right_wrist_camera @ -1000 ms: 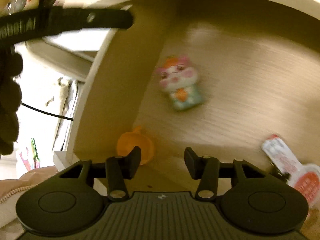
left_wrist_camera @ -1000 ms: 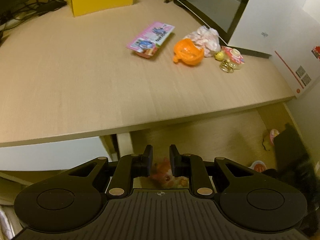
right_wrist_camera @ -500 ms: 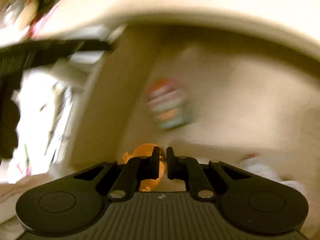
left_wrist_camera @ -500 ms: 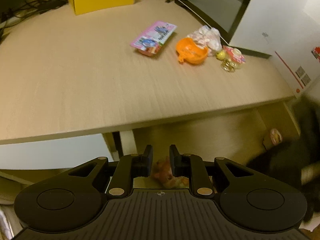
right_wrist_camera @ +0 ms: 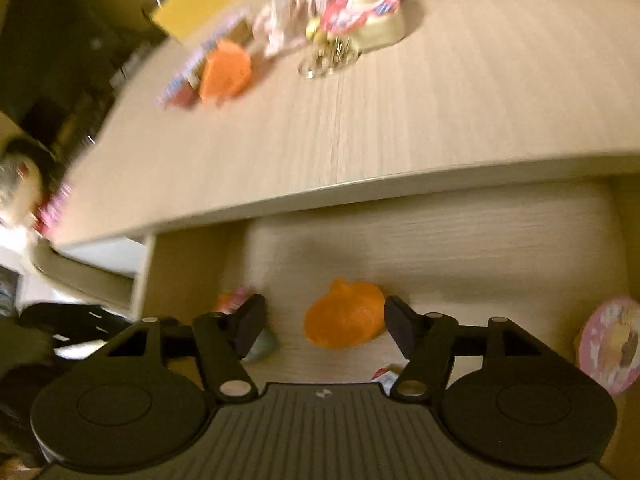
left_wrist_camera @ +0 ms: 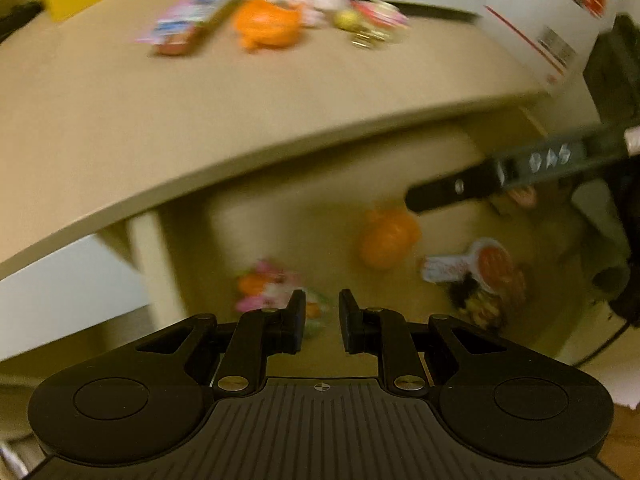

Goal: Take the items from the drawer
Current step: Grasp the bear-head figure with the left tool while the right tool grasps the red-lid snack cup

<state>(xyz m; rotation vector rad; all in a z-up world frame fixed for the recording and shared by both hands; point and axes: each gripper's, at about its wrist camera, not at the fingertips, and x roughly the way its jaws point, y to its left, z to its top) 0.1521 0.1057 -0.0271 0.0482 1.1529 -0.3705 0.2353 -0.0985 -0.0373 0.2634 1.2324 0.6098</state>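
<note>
Looking down into the open drawer (right_wrist_camera: 440, 248), the right gripper (right_wrist_camera: 324, 326) has its jaws opening, and an orange toy (right_wrist_camera: 344, 320) lies on the drawer floor in the gap between them, not pinched by either pad. The left gripper (left_wrist_camera: 322, 320) hangs over the same drawer with its fingers only a little apart and nothing between them; a pink character toy (left_wrist_camera: 266, 286) sits just past its tips. A sauce-style packet (left_wrist_camera: 472, 266) lies further right. More stuff, including another orange piece (left_wrist_camera: 266, 26), sits up on the desktop (left_wrist_camera: 200, 112). Both views are blurry.
</note>
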